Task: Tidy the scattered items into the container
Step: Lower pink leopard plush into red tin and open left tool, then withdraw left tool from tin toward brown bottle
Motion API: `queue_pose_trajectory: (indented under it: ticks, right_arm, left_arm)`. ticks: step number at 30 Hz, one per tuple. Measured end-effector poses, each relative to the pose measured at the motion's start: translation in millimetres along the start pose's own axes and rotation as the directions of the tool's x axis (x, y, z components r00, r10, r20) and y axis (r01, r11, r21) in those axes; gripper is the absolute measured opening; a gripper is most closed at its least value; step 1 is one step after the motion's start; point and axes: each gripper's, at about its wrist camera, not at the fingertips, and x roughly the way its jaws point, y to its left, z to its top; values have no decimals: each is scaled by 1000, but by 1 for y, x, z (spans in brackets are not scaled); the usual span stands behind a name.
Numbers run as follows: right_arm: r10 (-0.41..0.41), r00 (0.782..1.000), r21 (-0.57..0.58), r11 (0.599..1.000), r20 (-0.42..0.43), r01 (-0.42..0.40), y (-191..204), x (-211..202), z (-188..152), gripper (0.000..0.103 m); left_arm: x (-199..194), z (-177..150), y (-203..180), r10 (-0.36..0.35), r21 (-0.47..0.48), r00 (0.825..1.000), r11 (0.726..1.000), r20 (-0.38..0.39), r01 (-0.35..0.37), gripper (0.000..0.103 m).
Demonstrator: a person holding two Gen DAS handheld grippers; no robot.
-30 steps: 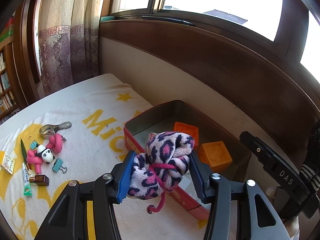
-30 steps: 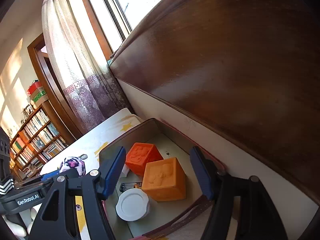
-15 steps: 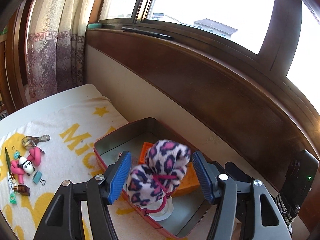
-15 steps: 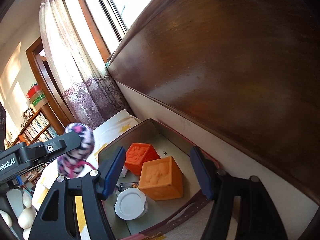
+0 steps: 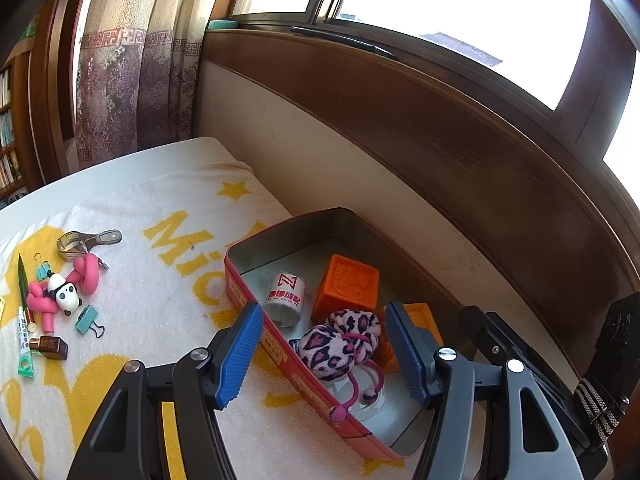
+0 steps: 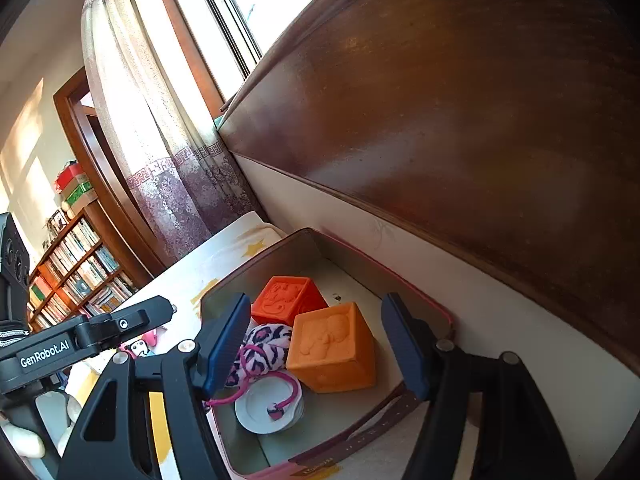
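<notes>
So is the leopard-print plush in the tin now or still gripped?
In. The plush lies inside the tin beside the orange blocks; the left gripper, jaws just opened, stands clear of it.

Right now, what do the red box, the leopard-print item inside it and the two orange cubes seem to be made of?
Red box: probably tin; its bare grey inside has a dull metal sheen.
Leopard-print item: plush fabric, fuzzy and matte, tied with a pink cord.
Two orange cubes: likely soft rubber or plastic; matte, with rounded edges and embossed pictures.
</notes>
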Motion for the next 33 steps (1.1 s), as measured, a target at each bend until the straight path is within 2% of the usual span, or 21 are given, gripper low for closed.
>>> queue_pose_trajectory:
  ticks: [6,21,28,33]
  right_arm:
    - [3,1000,-15,1000,-10,-3,8,1,-3,72]
    - [48,998,-100,994,-42,-52,54,7,-16,74]
    - [81,994,-167,982,-71,-92,87,13,-26,74]
    - [106,988,-212,969,-112,-128,110,20,-39,77]
  left_arm:
    - [1,-9,19,17,-36,1000,999,-23,-18,65]
    - [-23,-29,90,142,-124,990,982,0,-141,65]
    - [-42,-42,146,241,-190,971,953,5,-235,65]
    - [-50,-55,186,321,-216,947,924,-11,-316,65]
